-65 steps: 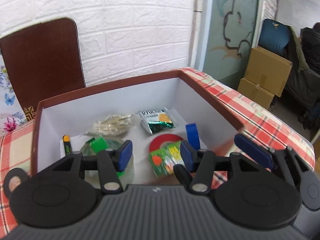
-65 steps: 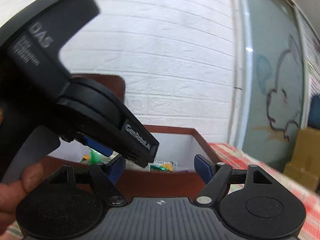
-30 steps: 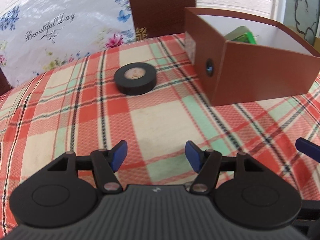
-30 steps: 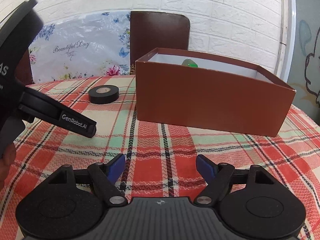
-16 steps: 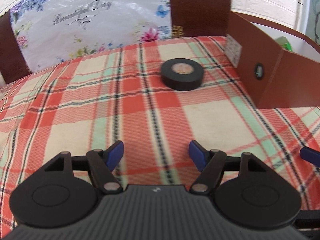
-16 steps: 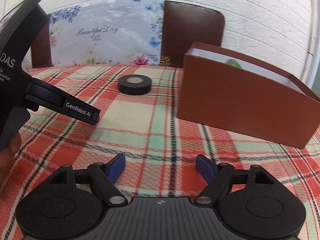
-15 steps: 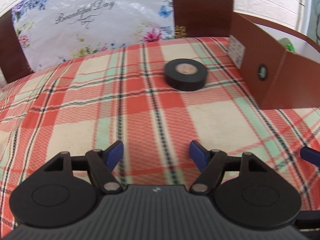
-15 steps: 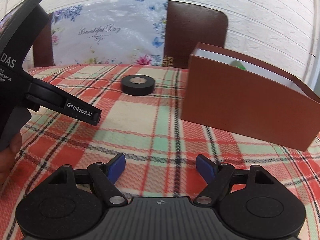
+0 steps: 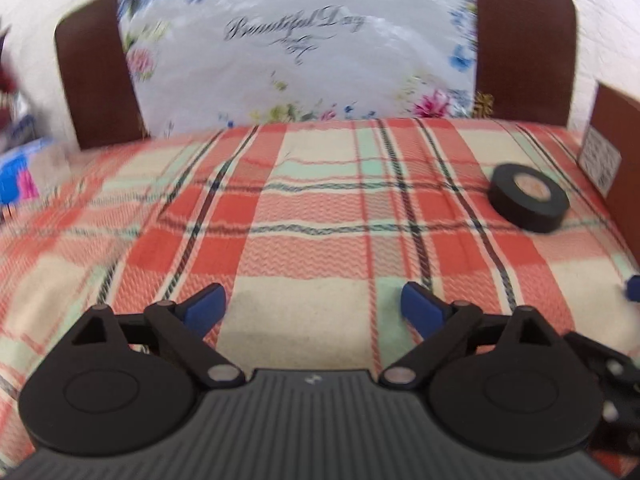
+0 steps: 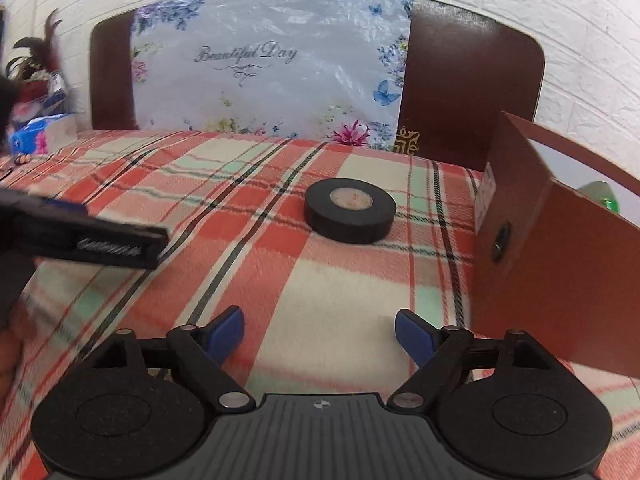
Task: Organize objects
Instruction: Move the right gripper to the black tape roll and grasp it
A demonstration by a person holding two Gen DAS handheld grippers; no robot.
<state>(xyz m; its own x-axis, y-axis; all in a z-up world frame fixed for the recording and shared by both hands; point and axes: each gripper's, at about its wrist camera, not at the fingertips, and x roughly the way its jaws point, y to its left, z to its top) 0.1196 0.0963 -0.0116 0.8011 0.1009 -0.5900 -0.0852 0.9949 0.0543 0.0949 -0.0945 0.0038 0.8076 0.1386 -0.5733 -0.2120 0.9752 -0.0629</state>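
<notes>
A black roll of tape [image 10: 350,215] lies flat on the plaid tablecloth [image 10: 340,292], just left of the brown box [image 10: 560,280]. In the left wrist view the tape [image 9: 529,203] sits at the far right, beside the box corner [image 9: 618,152]. My right gripper [image 10: 319,334] is open and empty, low over the cloth, with the tape ahead of it. My left gripper [image 9: 314,307] is open and empty over bare cloth, left of the tape. The left gripper's body [image 10: 84,236] shows at the left of the right wrist view.
A green item [image 10: 602,196] peeks over the box rim. Two brown chair backs [image 10: 468,84] and a floral plastic sheet [image 10: 272,64] stand behind the table. A blue packet [image 10: 32,136] and clutter lie at the far left edge.
Both grippers have swung left, away from the box. The tape has shifted to the right in the left wrist view and lies closer in the right wrist view. Both stay open.
</notes>
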